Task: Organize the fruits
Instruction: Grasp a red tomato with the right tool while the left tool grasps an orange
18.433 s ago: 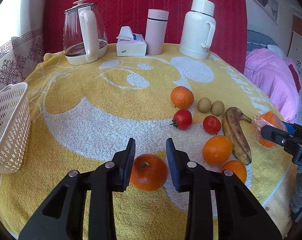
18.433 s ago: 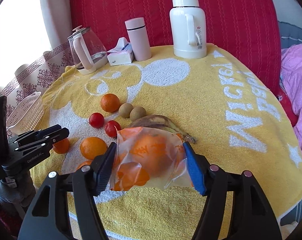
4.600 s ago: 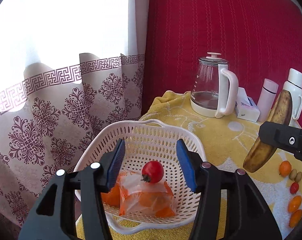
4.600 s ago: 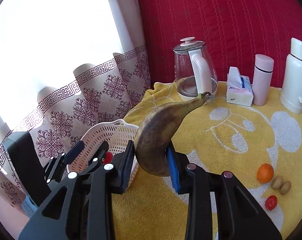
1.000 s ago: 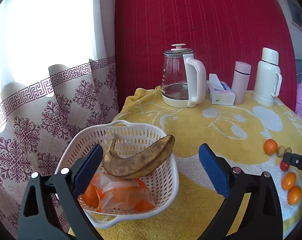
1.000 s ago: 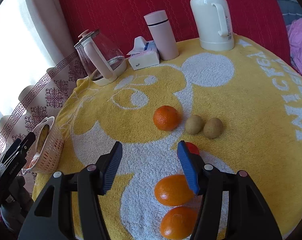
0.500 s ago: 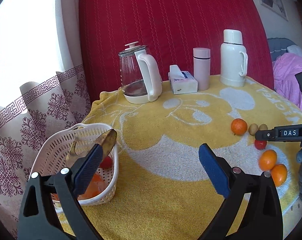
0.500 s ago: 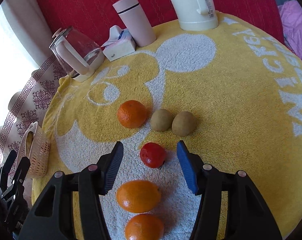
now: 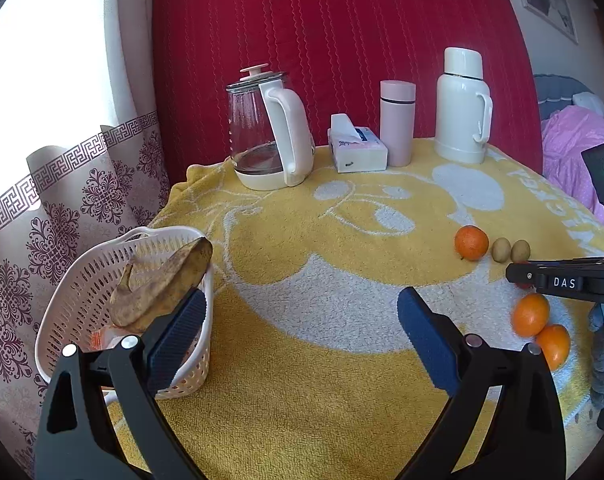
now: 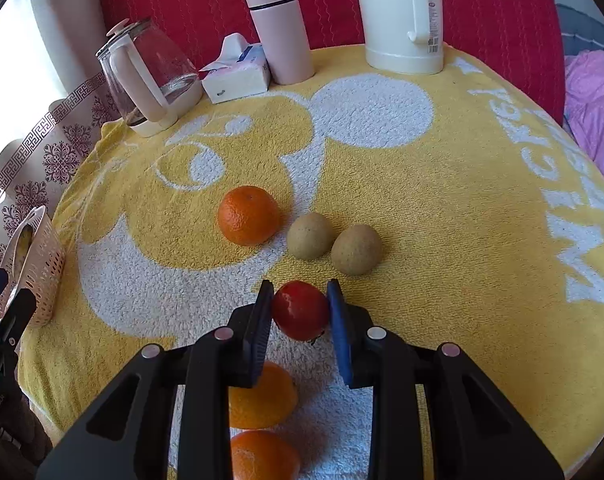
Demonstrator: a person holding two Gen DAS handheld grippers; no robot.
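In the right wrist view my right gripper point(image 10: 300, 308) is shut on a red tomato point(image 10: 300, 312) that sits low over the yellow towel. Beyond it lie an orange point(image 10: 249, 215) and two kiwis point(image 10: 310, 236) point(image 10: 356, 249). Two more oranges point(image 10: 262, 396) point(image 10: 264, 460) lie under the gripper. My left gripper point(image 9: 298, 320) stands wide open over the towel with nothing between its fingers. Beside its left finger is the white basket point(image 9: 82, 280), which holds a brown banana point(image 9: 166, 280) and bagged oranges. The right gripper point(image 9: 562, 280) shows at the right edge of the left wrist view.
At the table's back stand a glass kettle point(image 9: 270, 144), a tissue box point(image 9: 356, 150), a pink flask point(image 9: 397, 120) and a white thermos point(image 9: 462, 108). A patterned curtain point(image 9: 62, 200) hangs left of the basket. Pink bedding point(image 10: 594, 100) lies beyond the right edge.
My right gripper has moved forward and closed its fingers on the tomato. The left gripper has stayed open and turned slightly away from the basket.
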